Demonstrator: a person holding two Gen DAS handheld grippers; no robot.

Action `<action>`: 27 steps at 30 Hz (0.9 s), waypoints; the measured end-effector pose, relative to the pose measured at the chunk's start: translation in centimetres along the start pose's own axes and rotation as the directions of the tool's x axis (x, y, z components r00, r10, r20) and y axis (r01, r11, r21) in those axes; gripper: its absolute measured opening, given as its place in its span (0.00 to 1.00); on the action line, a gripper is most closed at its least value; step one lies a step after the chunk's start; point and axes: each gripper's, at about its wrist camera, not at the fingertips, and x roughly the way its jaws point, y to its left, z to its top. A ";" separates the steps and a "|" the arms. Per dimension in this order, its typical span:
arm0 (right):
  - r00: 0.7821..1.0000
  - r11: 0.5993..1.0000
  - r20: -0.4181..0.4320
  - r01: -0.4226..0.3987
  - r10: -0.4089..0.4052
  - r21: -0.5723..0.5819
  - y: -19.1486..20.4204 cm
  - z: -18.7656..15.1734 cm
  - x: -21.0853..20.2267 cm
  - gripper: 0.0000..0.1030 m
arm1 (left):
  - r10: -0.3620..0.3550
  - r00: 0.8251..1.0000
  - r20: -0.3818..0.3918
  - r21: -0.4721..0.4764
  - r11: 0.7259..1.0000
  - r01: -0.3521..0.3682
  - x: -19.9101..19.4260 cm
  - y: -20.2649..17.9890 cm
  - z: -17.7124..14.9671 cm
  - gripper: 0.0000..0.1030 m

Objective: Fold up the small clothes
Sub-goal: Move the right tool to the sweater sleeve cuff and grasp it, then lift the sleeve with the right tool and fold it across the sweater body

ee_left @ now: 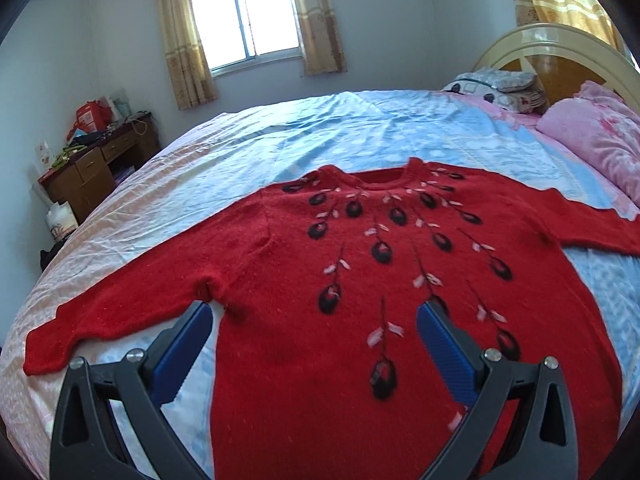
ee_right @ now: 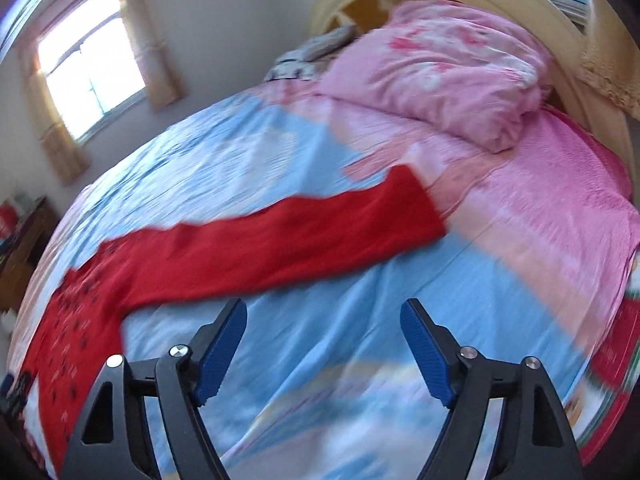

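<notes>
A red knitted sweater [ee_left: 360, 280] with black and pink flower embroidery lies flat, front up, on the bed, both sleeves spread out to the sides. My left gripper [ee_left: 314, 312] is open and empty, hovering over the sweater's lower left body near the left armpit. In the right wrist view the sweater's right sleeve [ee_right: 280, 240] stretches across the blue sheet, its cuff [ee_right: 416, 200] toward the pillows. My right gripper [ee_right: 323, 312] is open and empty, above bare sheet just below that sleeve. The right wrist view is blurred.
The bed [ee_left: 260, 140] has a blue and pink sheet. A folded pink quilt [ee_right: 440, 72] and pillows [ee_left: 496, 84] lie by the headboard [ee_left: 560, 52]. A cluttered wooden desk [ee_left: 96, 164] stands left of the bed under a curtained window [ee_left: 244, 16].
</notes>
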 end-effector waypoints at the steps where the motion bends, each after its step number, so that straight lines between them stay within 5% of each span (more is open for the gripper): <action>1: 1.000 1.000 -0.002 0.010 -0.010 0.010 -0.4 0.6 0.6 0.69 | 0.009 1.000 0.000 0.001 1.000 -0.009 0.3 0.0 0.1 1.00; 9: 0.996 0.992 -0.039 0.084 -0.081 0.096 -5.0 6.2 5.9 0.65 | 0.089 0.996 -0.027 -0.002 0.996 -0.090 2.9 1.3 0.6 1.00; 18: 0.994 0.991 -0.107 0.015 -0.001 0.134 -5.3 7.6 10.0 0.60 | 0.111 0.992 -0.060 -0.030 0.993 -0.113 5.7 2.1 2.0 1.00; 23: 0.991 0.997 -0.131 0.027 -0.016 0.078 -4.0 7.3 10.6 0.18 | 0.100 0.992 -0.073 -0.045 0.994 -0.103 6.3 2.4 2.0 1.00; 27: 0.993 0.998 -0.117 0.025 -0.019 0.052 -3.1 7.4 9.6 0.09 | 0.093 0.993 -0.078 -0.059 0.993 -0.098 6.2 2.9 1.6 1.00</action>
